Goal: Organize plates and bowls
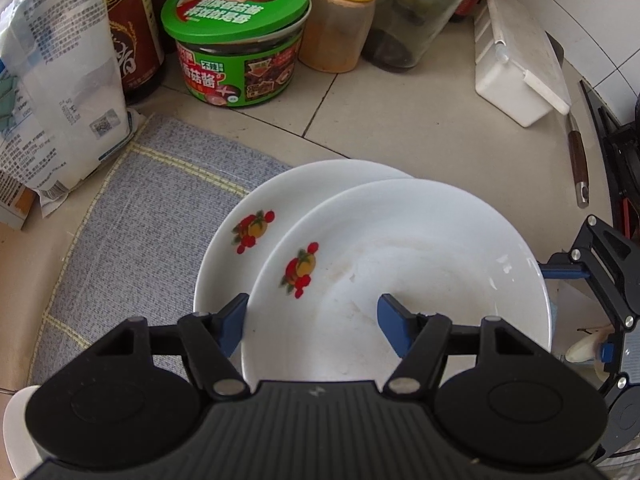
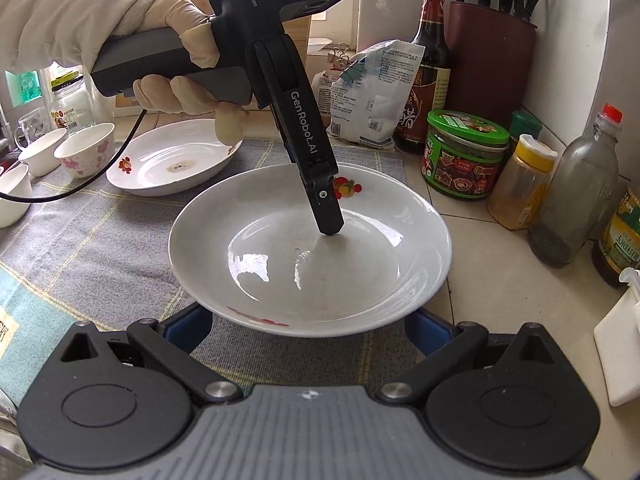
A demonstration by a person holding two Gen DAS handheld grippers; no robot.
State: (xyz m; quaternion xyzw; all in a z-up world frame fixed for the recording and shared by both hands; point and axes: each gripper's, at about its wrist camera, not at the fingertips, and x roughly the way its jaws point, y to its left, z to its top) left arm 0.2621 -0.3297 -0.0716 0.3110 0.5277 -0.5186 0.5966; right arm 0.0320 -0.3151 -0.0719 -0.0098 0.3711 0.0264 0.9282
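Observation:
A white deep plate with fruit print (image 1: 400, 264) is held tilted above a second matching plate (image 1: 256, 216) on the grey cloth. My left gripper (image 1: 312, 316) is shut on the upper plate's near rim, one finger inside and one outside. In the right wrist view the same plate (image 2: 308, 252) fills the middle, with the left gripper (image 2: 330, 224) coming down into it. My right gripper (image 2: 308, 328) is open, its blue fingers spread below the plate's near rim. Another fruit-print plate (image 2: 176, 160) lies behind on the cloth. Small bowls (image 2: 86, 150) stand at the left.
A green-lidded sauce jar (image 1: 236, 40), a spice shaker (image 1: 340, 20), a glass bottle (image 1: 416, 12), a dark bottle (image 1: 132, 32) and a white bag (image 1: 60, 80) crowd the back. A white box (image 1: 520, 60) and a knife (image 1: 578, 160) lie at right. A knife block (image 2: 488, 52) stands by the wall.

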